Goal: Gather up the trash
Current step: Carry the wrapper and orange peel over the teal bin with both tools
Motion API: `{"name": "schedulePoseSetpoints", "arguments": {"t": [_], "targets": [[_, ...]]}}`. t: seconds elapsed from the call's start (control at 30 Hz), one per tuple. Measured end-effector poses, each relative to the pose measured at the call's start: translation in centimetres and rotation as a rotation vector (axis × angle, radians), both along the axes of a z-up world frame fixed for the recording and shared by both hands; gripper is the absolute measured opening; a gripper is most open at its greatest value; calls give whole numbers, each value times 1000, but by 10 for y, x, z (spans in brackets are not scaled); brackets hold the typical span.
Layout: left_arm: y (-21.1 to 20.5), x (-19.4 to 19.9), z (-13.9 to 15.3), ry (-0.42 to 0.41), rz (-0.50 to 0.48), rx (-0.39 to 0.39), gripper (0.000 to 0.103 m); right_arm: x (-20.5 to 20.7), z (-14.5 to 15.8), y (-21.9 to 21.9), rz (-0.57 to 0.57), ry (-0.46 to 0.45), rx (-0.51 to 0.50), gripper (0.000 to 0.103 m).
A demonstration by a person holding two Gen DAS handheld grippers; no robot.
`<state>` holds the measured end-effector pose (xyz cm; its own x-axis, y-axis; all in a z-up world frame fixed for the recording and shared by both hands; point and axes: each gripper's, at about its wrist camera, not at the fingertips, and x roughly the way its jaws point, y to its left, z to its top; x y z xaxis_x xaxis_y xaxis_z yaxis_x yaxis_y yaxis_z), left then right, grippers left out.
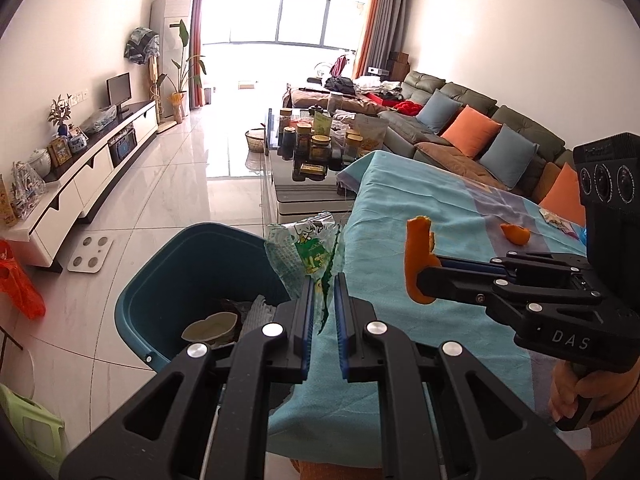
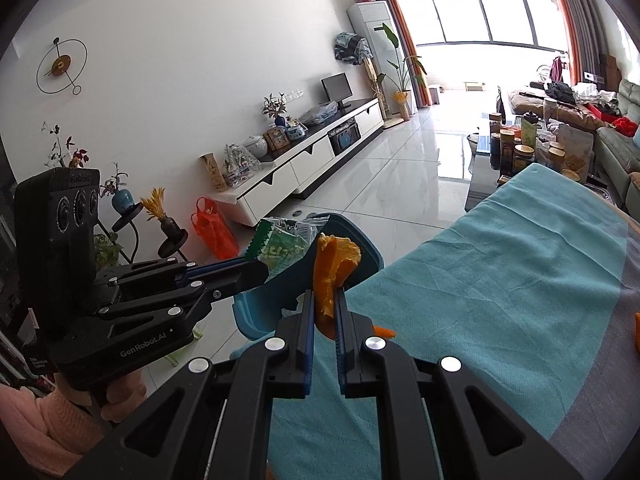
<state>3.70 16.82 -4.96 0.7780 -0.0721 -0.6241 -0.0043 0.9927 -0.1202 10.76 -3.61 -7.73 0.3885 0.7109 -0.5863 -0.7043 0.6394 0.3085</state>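
Observation:
My left gripper (image 1: 323, 280) is shut on a crumpled green-and-clear plastic wrapper (image 1: 306, 250), held at the table's left edge just beside the blue trash bin (image 1: 168, 276). The bin stands on the floor and holds a cup-like bowl and white scraps. My right gripper (image 2: 324, 296) is shut on a strip of orange peel (image 2: 334, 264), raised over the teal cloth near the bin (image 2: 360, 256). In the left wrist view the right gripper (image 1: 426, 280) carries that peel (image 1: 418, 264). Another piece of orange peel (image 1: 516, 234) lies on the tablecloth (image 1: 420, 200); the left gripper (image 2: 256, 270) shows with its wrapper (image 2: 280, 246).
A small printed wrapper (image 1: 554, 216) lies at the cloth's far right. A coffee table (image 1: 304, 184) crowded with jars stands beyond, a sofa (image 1: 480, 128) to the right, a TV cabinet (image 1: 92, 176) along the left wall. An orange bag (image 1: 20, 284) and a white scale (image 1: 90, 254) sit on the floor.

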Motion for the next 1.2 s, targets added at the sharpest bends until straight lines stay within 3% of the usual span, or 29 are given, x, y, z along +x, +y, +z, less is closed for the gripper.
{"name": "schedulePoseSetpoints", "arguments": {"t": [1.2], "targets": [[51, 13, -18, 35, 139, 8, 10, 41, -12, 77, 120, 90, -6, 8]]}}
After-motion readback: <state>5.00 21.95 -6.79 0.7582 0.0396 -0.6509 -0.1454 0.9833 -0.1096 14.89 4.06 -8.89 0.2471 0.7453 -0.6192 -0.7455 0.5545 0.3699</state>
